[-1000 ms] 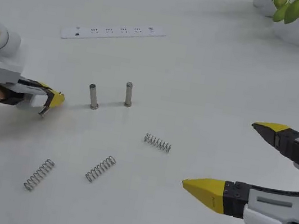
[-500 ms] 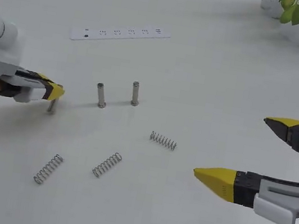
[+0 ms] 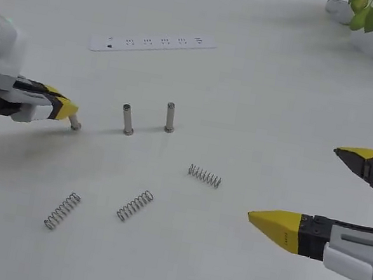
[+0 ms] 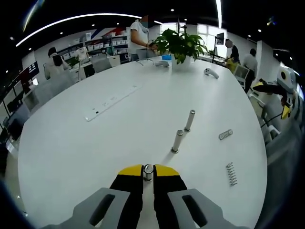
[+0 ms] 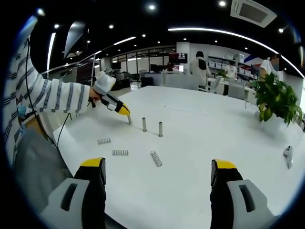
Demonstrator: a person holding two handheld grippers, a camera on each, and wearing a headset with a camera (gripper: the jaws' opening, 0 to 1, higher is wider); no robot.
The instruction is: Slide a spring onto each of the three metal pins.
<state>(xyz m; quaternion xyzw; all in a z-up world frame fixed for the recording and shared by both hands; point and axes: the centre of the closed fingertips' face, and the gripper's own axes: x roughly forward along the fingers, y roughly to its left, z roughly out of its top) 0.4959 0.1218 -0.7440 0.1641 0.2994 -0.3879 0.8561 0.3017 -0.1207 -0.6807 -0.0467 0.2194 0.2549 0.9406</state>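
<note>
Pinching the top of one pin (image 4: 148,171) with my left gripper (image 3: 69,111); stiff, smooth metal, likely slippery. The second pin (image 3: 127,119) stands just ahead of its tips. My right gripper (image 3: 294,184) is spread wide; the nearest spring (image 3: 204,176) lies ahead of it, light and squashy, so I'd take it mid-coil, gently.

white table (image 3: 286,92), potted plant (image 5: 276,98), power strip (image 3: 153,42), ceiling light strips (image 5: 219,31)
</note>
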